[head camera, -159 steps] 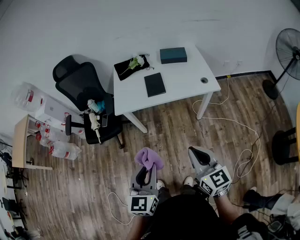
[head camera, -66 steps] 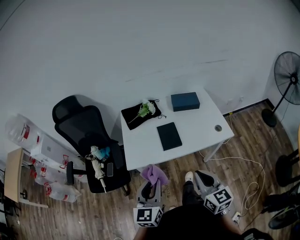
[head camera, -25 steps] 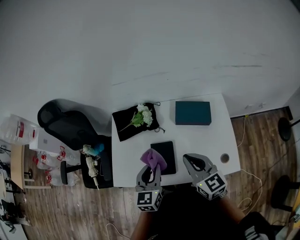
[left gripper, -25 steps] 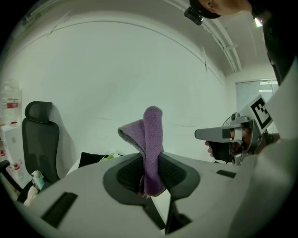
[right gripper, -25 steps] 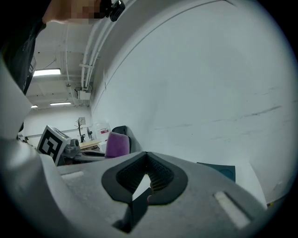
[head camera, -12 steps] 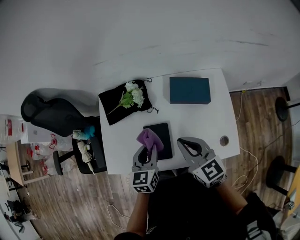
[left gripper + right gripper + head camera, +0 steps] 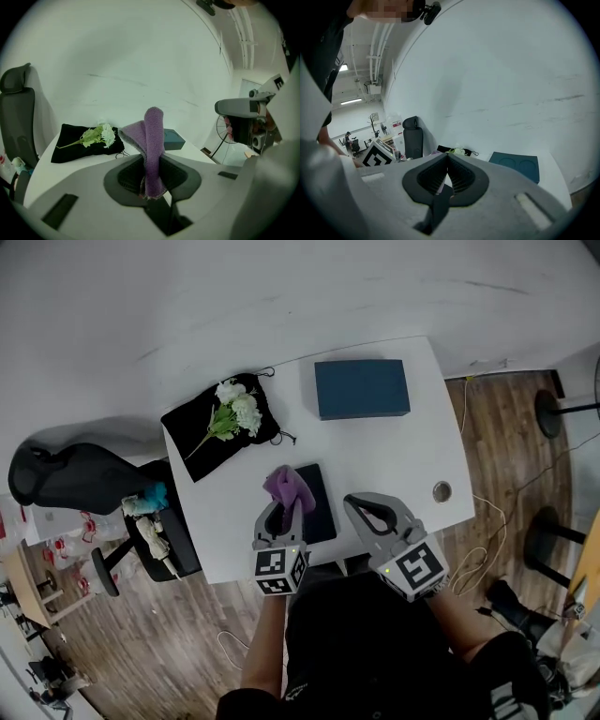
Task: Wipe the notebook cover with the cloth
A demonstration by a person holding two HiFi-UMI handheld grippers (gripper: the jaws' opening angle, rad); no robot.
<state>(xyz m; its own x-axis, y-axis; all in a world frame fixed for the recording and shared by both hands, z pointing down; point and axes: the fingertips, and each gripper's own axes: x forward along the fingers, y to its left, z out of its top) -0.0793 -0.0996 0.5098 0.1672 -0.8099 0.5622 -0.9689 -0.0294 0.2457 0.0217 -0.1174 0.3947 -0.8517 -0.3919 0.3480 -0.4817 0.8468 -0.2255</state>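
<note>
While the left claw (image 7: 280, 512) hovers at the near edge of the worktop (image 7: 394, 446), the notebook (image 7: 319, 507) lies flat just ahead and slightly to its right. The notebook's long axis runs away from the person, and this claw is the nearer one. Its jaws are clamped on the cloth (image 7: 287, 486), which sticks up over the notebook's left edge; the right claw (image 7: 359, 509) is closed and empty.
</note>
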